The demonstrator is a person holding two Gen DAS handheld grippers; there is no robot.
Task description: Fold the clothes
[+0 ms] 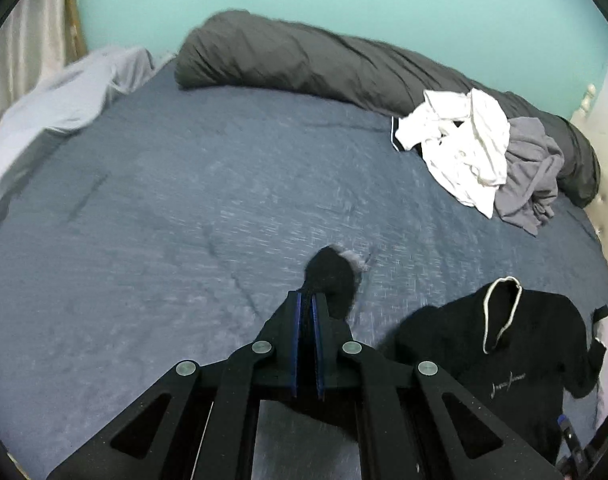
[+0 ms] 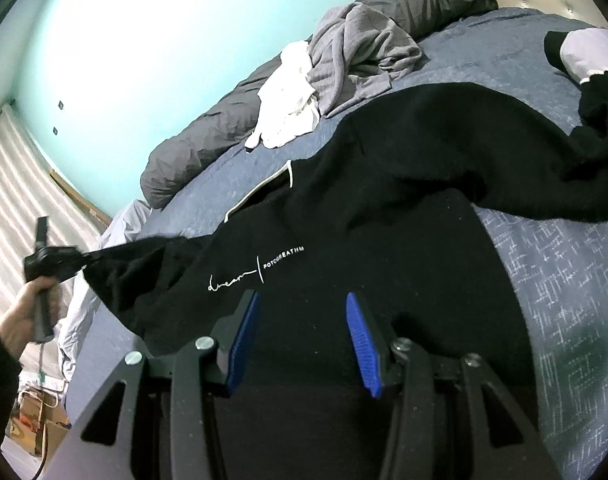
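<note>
Left tool (image 1: 307, 300) was clamped shut on the black sweatshirt's (image 2: 383, 208) sleeve, presumably for folding it inward, while the right tool (image 2: 302, 304) was held half open, empty, above the body spread on the bed (image 1: 184, 200).

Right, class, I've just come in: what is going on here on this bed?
A person is folding clothes with a hand-held gripper in each hand. The left gripper has its jaws shut on a sleeve of the black sweatshirt, pulling it out to the side off the blue bedcover. The right gripper hovers with open jaws over the sweatshirt's front, holding nothing. A white garment and a grey garment lie crumpled nearby, unfolded.
</note>
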